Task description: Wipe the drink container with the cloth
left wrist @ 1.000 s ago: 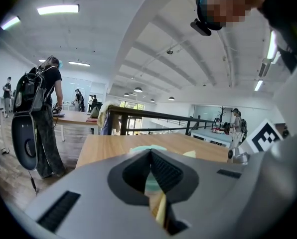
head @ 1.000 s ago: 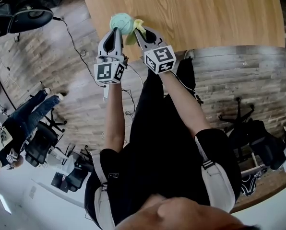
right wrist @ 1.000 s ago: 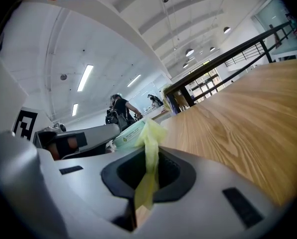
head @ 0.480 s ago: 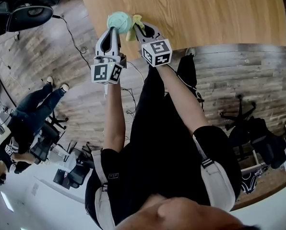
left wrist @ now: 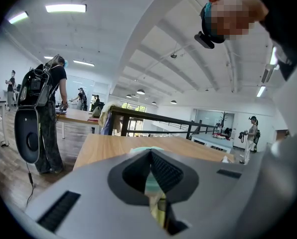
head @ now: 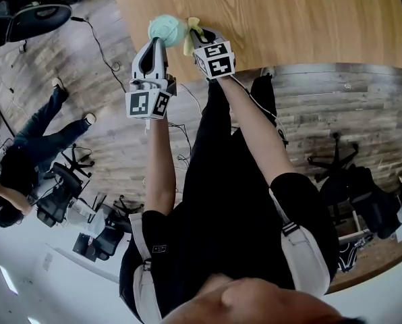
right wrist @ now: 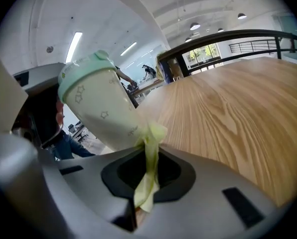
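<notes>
The drink container (head: 166,28) is a pale cup with a mint-green lid, held tilted over the near edge of the wooden table (head: 289,19). My left gripper (head: 154,46) is shut on it, and the cup (left wrist: 151,185) shows as a pale sliver between the jaws. My right gripper (head: 195,38) is shut on a yellow cloth (head: 190,31). In the right gripper view the cloth (right wrist: 149,158) rises from the jaws and touches the lower side of the cup (right wrist: 101,108). The cup's base is hidden.
The tabletop (right wrist: 228,108) stretches away bare to the right. Beyond the table's left edge are a wood floor with a cable (head: 106,59), a black chair (head: 32,15) and a person (head: 25,147) walking.
My right gripper has pushed the cloth forward along the cup's side, closer to the lid. The left gripper and cup shifted slightly forward. The person at left has walked on.
</notes>
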